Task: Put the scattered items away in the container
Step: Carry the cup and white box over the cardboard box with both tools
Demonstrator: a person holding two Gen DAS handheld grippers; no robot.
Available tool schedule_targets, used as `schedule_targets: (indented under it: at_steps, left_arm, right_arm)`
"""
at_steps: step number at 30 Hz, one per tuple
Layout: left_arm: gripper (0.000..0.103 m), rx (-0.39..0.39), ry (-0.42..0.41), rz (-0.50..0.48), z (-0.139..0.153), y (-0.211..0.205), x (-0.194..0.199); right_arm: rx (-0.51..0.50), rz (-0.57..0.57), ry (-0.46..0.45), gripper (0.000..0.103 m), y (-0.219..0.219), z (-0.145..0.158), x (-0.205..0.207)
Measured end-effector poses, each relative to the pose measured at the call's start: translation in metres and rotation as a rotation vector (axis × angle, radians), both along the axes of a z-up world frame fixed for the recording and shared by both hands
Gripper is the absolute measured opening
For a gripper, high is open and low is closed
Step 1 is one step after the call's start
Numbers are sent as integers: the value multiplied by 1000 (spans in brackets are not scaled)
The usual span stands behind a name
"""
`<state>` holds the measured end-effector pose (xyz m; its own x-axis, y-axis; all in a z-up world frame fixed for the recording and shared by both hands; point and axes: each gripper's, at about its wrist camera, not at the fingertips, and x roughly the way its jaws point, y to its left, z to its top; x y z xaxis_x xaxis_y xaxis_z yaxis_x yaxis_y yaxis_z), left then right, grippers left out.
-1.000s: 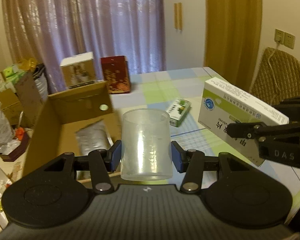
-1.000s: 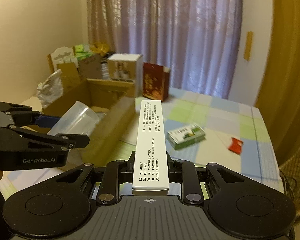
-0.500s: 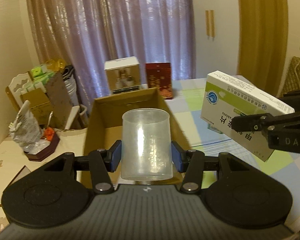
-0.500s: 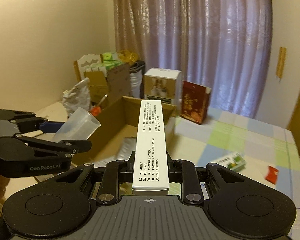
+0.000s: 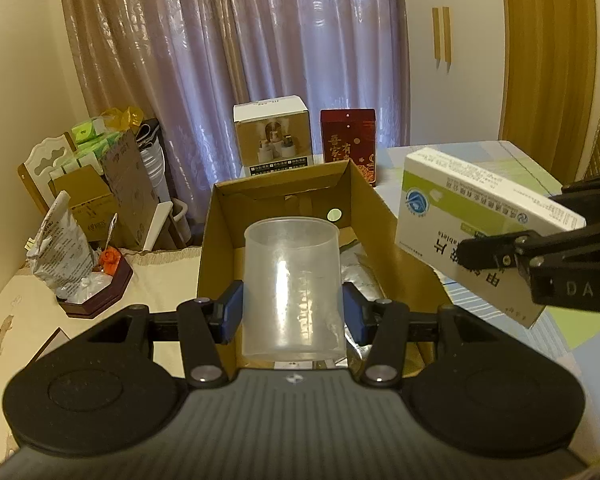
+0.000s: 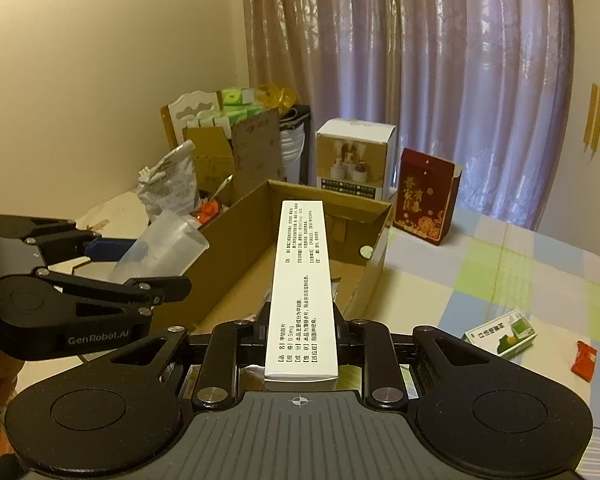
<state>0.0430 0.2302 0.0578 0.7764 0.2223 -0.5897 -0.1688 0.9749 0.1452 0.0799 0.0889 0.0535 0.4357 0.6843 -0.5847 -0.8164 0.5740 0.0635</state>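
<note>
While over carton (image 5: 284,216) | left claw (image 5: 293,312) grips cup (image 5: 292,288)

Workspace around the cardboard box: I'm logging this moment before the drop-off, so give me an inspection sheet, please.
Surface: table with a checked cloth in green, blue and white.
Job's things: open cardboard box, a silver pouch already inside; clear plastic cup; white medicine box; small green box and red packet on the cloth.
Clutter: red gift box, white product box, crumpled bag.
Grippers: left gripper shut on the cup; right gripper shut on the medicine box.
Cables: nothing seen.
Surroundings: purple curtain, cream wall.
</note>
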Motion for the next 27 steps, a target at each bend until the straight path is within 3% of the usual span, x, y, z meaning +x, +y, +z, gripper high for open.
schedule_targets:
  at_steps: [27]
  left_arm:
    - [46, -23, 43, 21, -17, 32, 21]
  right_arm:
    - [-18, 21, 26, 27, 24, -20, 12]
